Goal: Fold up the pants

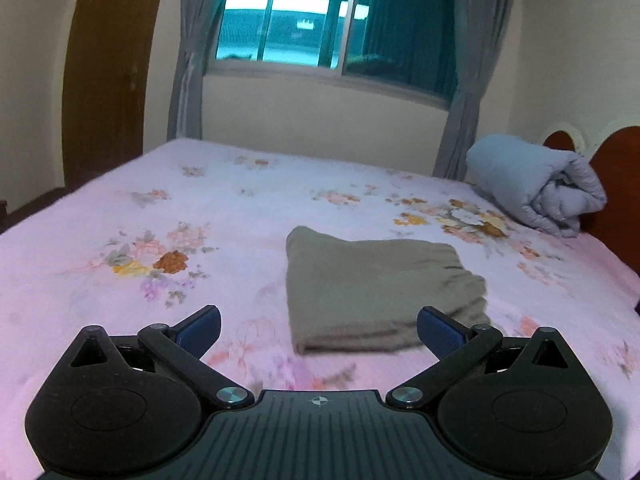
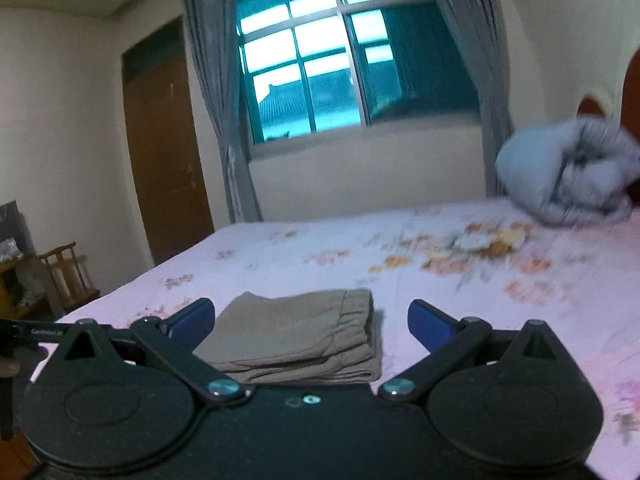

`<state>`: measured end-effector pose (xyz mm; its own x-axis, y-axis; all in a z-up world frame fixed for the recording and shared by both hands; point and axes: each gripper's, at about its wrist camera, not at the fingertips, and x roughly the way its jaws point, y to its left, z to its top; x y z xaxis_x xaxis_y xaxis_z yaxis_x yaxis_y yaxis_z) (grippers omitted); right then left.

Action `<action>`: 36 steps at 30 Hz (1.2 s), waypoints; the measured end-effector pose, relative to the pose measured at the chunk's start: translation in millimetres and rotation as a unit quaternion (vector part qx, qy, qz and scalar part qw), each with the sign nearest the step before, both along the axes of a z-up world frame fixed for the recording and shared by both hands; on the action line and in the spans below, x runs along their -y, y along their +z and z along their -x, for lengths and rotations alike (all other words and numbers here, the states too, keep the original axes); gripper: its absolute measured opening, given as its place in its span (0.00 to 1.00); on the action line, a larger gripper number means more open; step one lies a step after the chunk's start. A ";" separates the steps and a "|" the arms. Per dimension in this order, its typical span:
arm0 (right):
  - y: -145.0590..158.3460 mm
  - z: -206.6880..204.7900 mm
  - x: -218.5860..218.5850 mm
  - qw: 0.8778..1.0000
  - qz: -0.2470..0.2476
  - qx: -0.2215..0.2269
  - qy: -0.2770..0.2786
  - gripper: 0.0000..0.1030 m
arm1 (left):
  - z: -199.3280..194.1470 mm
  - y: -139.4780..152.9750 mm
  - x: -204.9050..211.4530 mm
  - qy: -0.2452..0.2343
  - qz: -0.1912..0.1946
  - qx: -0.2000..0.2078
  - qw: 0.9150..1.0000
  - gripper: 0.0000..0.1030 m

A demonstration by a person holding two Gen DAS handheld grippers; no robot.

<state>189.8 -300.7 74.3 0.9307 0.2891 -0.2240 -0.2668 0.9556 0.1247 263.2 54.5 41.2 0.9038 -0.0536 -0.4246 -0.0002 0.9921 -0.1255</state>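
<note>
- Left gripper [image 1: 319, 330]: jaws spread wide, blue pads [image 1: 202, 328] bare, nothing clamped. Held above the bed, clear of the cloth.
- Right gripper [image 2: 311, 322]: same story, jaws wide apart, nothing between them, not touching fabric as far as visible.
- Pants [image 1: 374, 292]: olive-grey, lying just ahead of the left gripper, offset toward its right finger; near edge sits close behind that fingertip in view. From the right wrist view, pants [image 2: 298, 342] sit dead ahead, centred between the fingers, near edge just beyond the gripper body.
- Shape now: compact stacked rectangle, several layers visible at the near edge, elastic waistband gathered along the side toward the headboard. Edges roughly aligned, slight ruffle at the waistband corner.
- Judgement: folding looks essentially done. Both tools empty and off the garment reads as release/retreat stage. Left to do at most: minor squaring of the ruffled corner, or nothing.
- Bed sheet [image 1: 120, 208]: pink floral, flat around the bundle, nothing else close to it.
- Farther, ahead-right of both grippers: rolled blue-grey duvet [image 1: 536, 188] against the red-brown headboard [image 1: 616, 184], well apart from the pants.
- Farthest, straight ahead: window [image 1: 320, 24] with grey curtains; wooden door [image 1: 108, 80] ahead-left.
- Right wrist view motion-blurred, fine detail there unreliable.
</note>
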 end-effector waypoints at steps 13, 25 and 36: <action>-34.6 97.7 -15.3 0.999 0.022 0.005 -0.044 0.94 | 147.1 -26.5 13.5 -0.002 -0.013 0.045 0.999 1.00; -70.1 117.3 -31.8 0.997 0.048 0.003 -0.064 0.94 | 180.2 -46.0 35.0 0.004 -0.024 0.078 0.997 1.00; -83.6 112.0 -33.3 0.996 0.042 -0.014 -0.076 0.94 | 166.9 -60.0 40.1 0.020 -0.036 0.053 0.998 1.00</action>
<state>77.8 -267.4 -9.3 0.9557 0.1234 -0.2673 -0.1150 0.9922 0.0470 96.3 14.4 -18.8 0.9443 0.0108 -0.3288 -0.0305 0.9980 -0.0549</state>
